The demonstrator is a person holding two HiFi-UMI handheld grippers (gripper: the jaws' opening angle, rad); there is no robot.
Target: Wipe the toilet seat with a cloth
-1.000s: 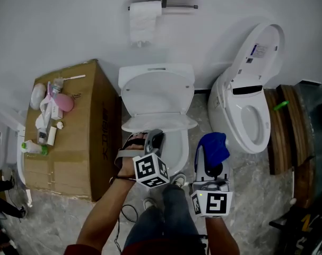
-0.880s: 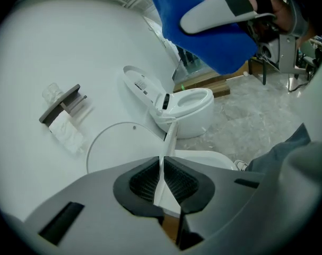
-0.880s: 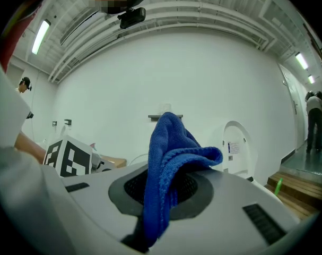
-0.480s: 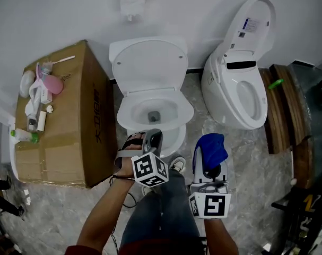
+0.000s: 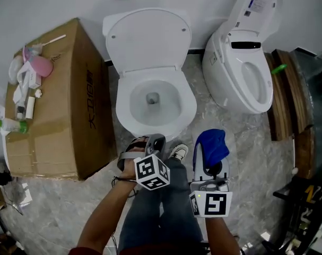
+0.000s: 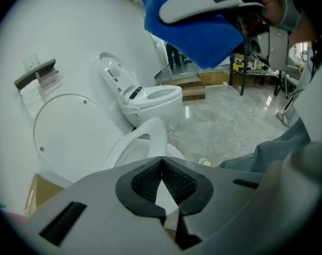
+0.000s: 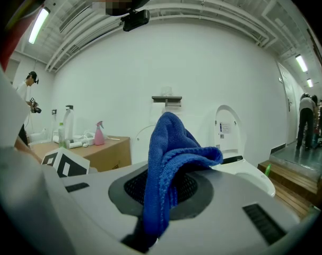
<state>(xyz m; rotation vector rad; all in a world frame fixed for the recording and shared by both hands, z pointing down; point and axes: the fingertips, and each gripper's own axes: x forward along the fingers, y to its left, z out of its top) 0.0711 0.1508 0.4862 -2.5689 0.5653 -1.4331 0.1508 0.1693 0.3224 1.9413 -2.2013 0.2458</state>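
While we are standing on the grey stone floor (image 5: pixel 251 158) at the front of the toilet, we are looking straight down at the toilet seat (image 5: pixel 188 106), which is lying flat on the bowl with the lid (image 5: pixel 147 39) raised against the wall. We are holding the left gripper (image 5: pixel 155 140) just short of the seat's near edge, not touching it; its jaws are closing right up, the pad tips meeting with nothing between them. We are keeping the right gripper (image 5: pixel 210 156) beside it, off the seat's near right corner and over the floor, and its jaws are clenching the blue cloth (image 5: pixel 212 142), which is bunching up above the pads and drooping down between them. A cardboard box (image 5: pixel 60 121) is sitting against the toilet's left side, carrying a pink spray bottle (image 5: pixel 41 66) and other small bottles at its far left corner. A second toilet (image 5: pixel 245 68) is standing at the right with its lid up.
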